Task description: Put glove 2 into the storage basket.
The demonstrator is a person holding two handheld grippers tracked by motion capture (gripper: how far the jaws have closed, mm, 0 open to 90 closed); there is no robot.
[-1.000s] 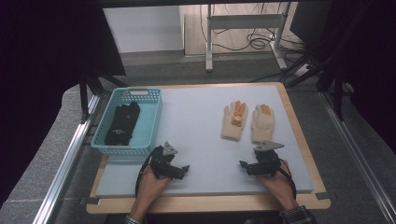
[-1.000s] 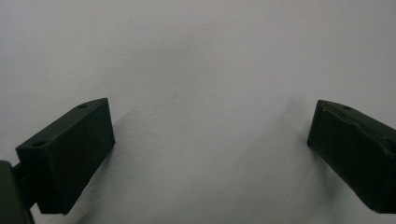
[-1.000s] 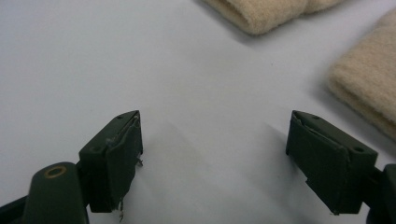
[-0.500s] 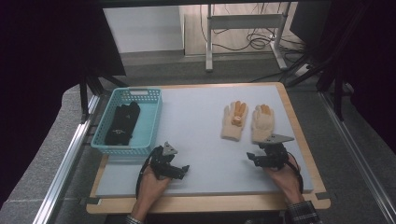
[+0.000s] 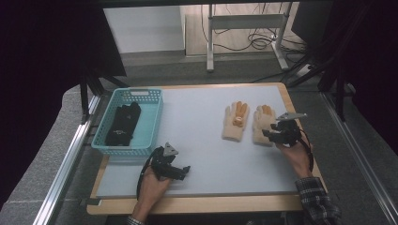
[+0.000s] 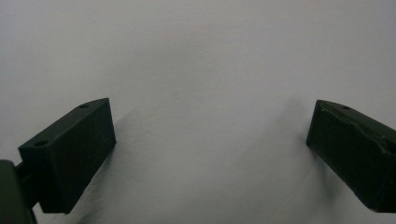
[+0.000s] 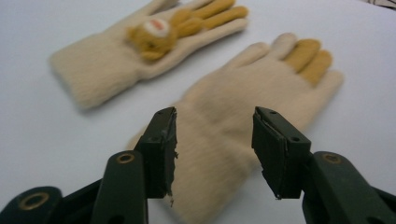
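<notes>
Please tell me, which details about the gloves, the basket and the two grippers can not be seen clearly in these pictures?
- Right gripper: whether its pads touch the near cream glove is unclear in the right gripper view; the cuff is blurred.
- Black item in the basket: too dark and small in the high view to identify.
- Left gripper: its own view cuts off both jaws at the edges.

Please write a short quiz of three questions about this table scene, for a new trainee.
1. True or false: the right gripper has its jaws over the cuff of the nearer cream glove.
2. What lies in the blue basket? A) black gloves B) a towel C) nothing
3. How many cream gloves lie on the table?

Key: 1 true; 2 A, the black gloves; 3 two, the other cream glove bears a small bear.
</notes>
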